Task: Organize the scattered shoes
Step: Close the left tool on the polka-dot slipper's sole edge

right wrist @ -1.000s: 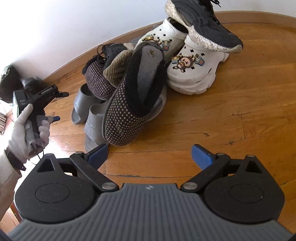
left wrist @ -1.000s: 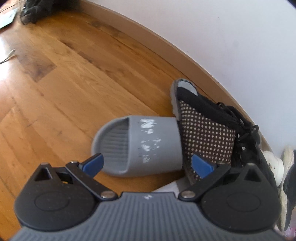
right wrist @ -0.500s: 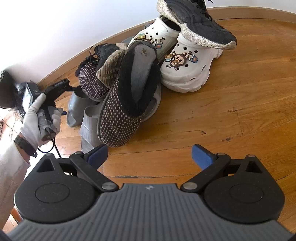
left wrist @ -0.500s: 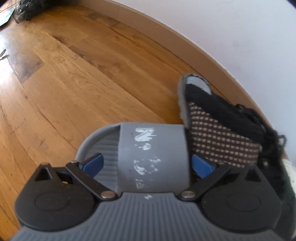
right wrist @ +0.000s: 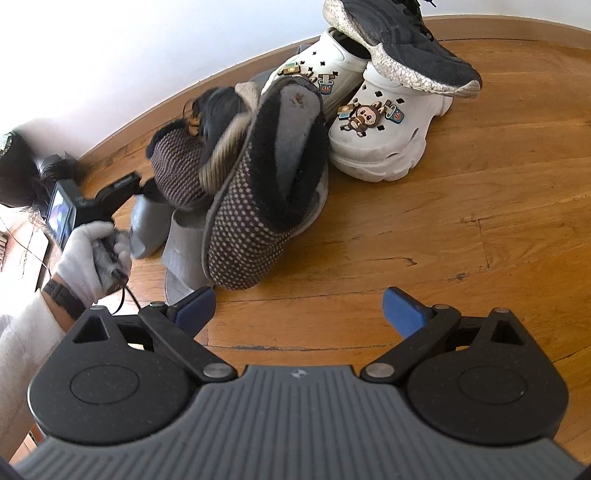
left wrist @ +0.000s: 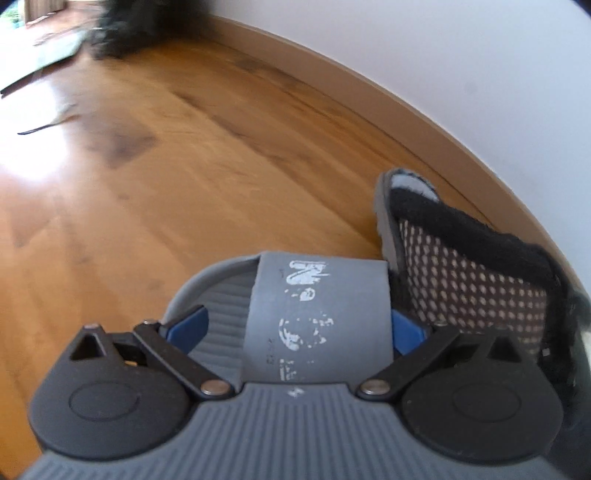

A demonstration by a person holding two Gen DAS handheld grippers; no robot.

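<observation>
A pile of shoes lies against the wall. In the left wrist view my left gripper (left wrist: pixel 297 326) is open, its blue pads on either side of the strap of a grey slide sandal (left wrist: pixel 317 314); a dotted brown slipper (left wrist: pixel 469 269) leans against the sandal's right side. In the right wrist view my right gripper (right wrist: pixel 299 308) is open and empty above the floor, in front of a second dotted slipper (right wrist: pixel 255 218) lying on another grey slide (right wrist: pixel 181 251). White clogs (right wrist: pixel 384 129) and a black sneaker (right wrist: pixel 406 40) sit behind. My left gripper (right wrist: pixel 122 188) also shows there at the first slide (right wrist: pixel 147 225).
The wooden floor (left wrist: pixel 147 177) runs left of the pile to a baseboard and white wall (left wrist: pixel 406 55). A dark blurred object (left wrist: pixel 122 26) lies at the far left corner. Bare floor (right wrist: pixel 480 240) lies right of the slipper.
My left gripper has moved forward until its open fingers straddle the grey slide's strap. My right gripper has drifted slightly closer to the pile and stayed open.
</observation>
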